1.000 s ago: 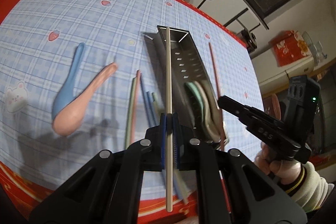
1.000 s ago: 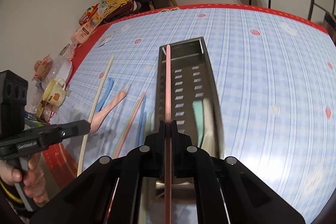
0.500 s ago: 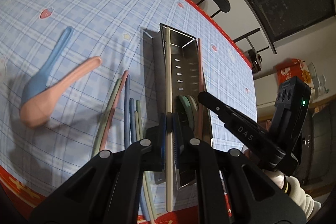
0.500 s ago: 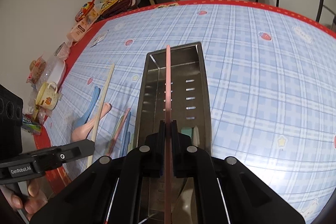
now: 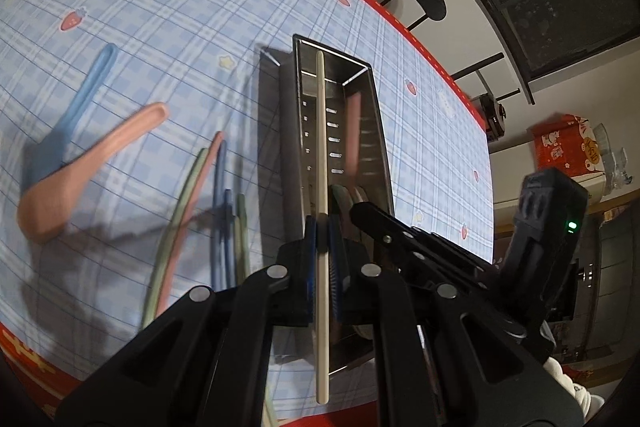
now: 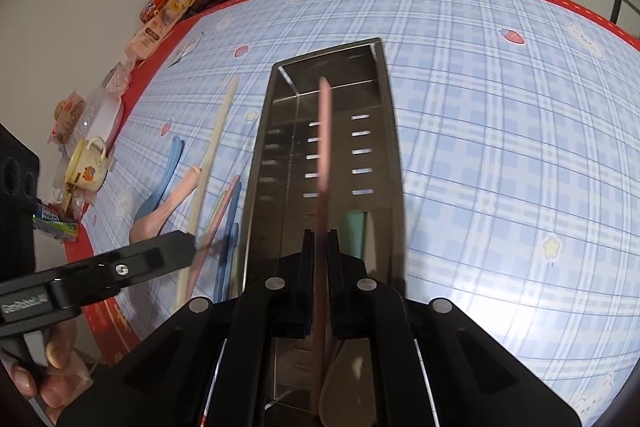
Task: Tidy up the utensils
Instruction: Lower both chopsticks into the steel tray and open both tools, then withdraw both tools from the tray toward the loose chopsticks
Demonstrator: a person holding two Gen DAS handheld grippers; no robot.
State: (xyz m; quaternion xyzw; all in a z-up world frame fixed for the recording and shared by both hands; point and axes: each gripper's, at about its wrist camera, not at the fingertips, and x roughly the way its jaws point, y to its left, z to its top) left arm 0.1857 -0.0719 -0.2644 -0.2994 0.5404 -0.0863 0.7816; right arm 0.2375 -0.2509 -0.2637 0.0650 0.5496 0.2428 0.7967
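The left gripper [image 5: 322, 227] has its fingers pinched tight on a cream chopstick [image 5: 321, 131], which runs up the middle of the frame over the steel tray [image 5: 378, 131] on the blue checked counter [image 5: 160, 7]. The right gripper [image 6: 319, 239] is likewise clamped on a pink chopstick [image 6: 325, 131], held above the same tray [image 6: 394, 147] at the centre of its frame. Green and beige spoons [image 6: 354, 233] lie in the tray's near end. Left of the tray lie loose chopsticks [image 5: 218, 187], a pink spoon [image 5: 80, 183] and a blue spoon [image 5: 76, 115]
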